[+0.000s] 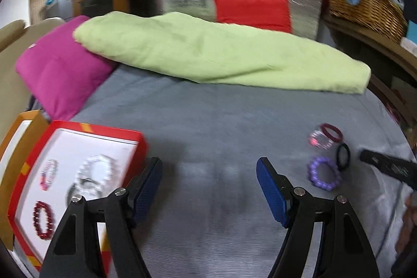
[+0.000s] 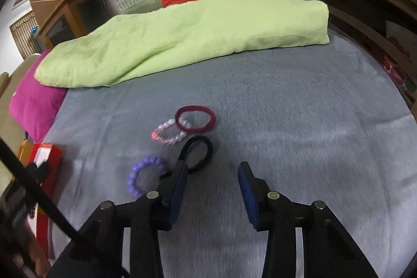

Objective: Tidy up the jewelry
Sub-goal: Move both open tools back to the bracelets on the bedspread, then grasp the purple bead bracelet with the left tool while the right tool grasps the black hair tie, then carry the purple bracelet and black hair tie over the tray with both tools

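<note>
A red-rimmed white box [image 1: 140, 145] sits at the left of the grey bed; it holds a dark red bead bracelet [image 1: 43, 220], a white bead bracelet [image 1: 97, 168] and a small pink one [image 1: 49, 173]. My left gripper [image 1: 208, 173] is open and empty, just right of the box. On the bed to the right lie a purple bead bracelet [image 2: 144, 175], a black ring band [image 2: 203, 150], a clear pink bead bracelet [image 2: 168, 134] and a maroon band [image 2: 195, 119]. My right gripper [image 2: 212, 173] is open and empty, just right of the black band.
A folded light-green blanket [image 2: 182, 38] lies across the far side of the bed, with a magenta pillow [image 1: 60, 69] at its left. A silver foil panel with a red cushion [image 1: 252, 12] stands behind. A wicker basket [image 1: 365, 7] sits on a shelf at the right.
</note>
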